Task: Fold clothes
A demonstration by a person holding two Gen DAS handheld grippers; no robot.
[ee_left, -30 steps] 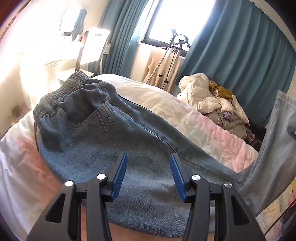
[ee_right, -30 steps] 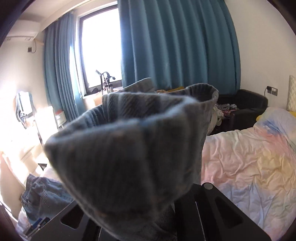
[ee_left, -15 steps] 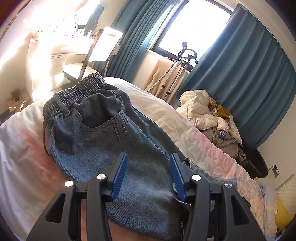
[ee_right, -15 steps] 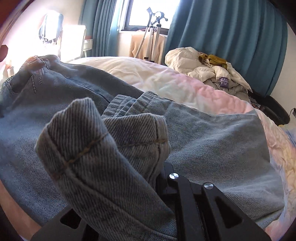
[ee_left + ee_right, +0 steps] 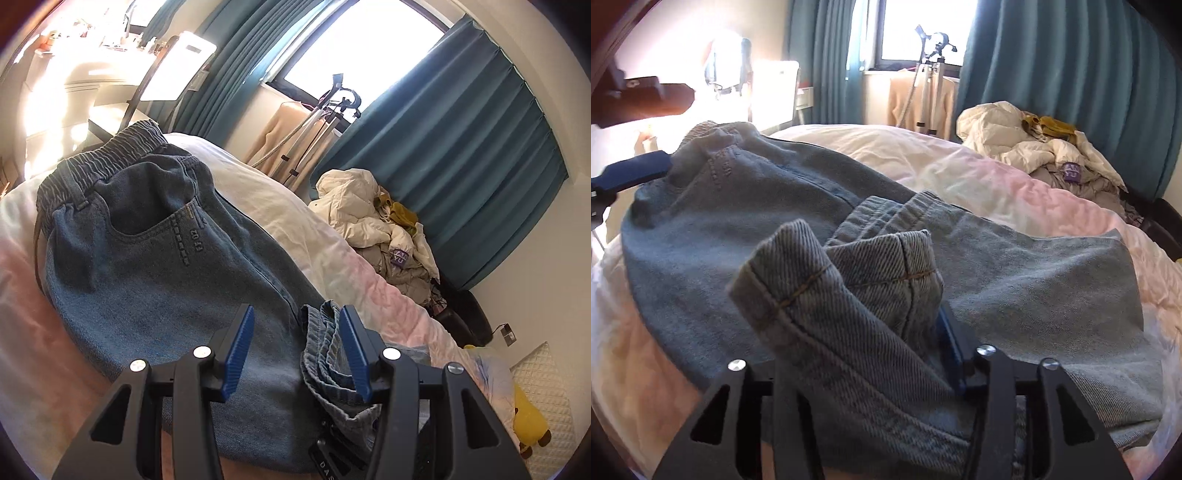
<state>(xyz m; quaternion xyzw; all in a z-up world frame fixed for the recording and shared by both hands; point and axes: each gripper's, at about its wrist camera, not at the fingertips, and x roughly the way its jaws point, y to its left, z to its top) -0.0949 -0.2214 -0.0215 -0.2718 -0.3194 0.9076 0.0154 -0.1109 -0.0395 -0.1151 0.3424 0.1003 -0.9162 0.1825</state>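
One fold is down: the jeans (image 5: pixel 155 266) lie across the bed (image 5: pixel 295 206) with the leg hems (image 5: pixel 849 295) laid over the thigh, waistband toward the far-left corner. Your right gripper (image 5: pixel 871 354) is opening with the hems between its jaws; your left gripper (image 5: pixel 295 350) hovers half-spread, gripping nothing, so folding remains.

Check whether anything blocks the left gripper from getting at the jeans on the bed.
Nothing visible does. The left gripper hangs open just above the jeans, with bare denim between its blue pads. The bunched leg hem lies against its right pad, part of the same garment.
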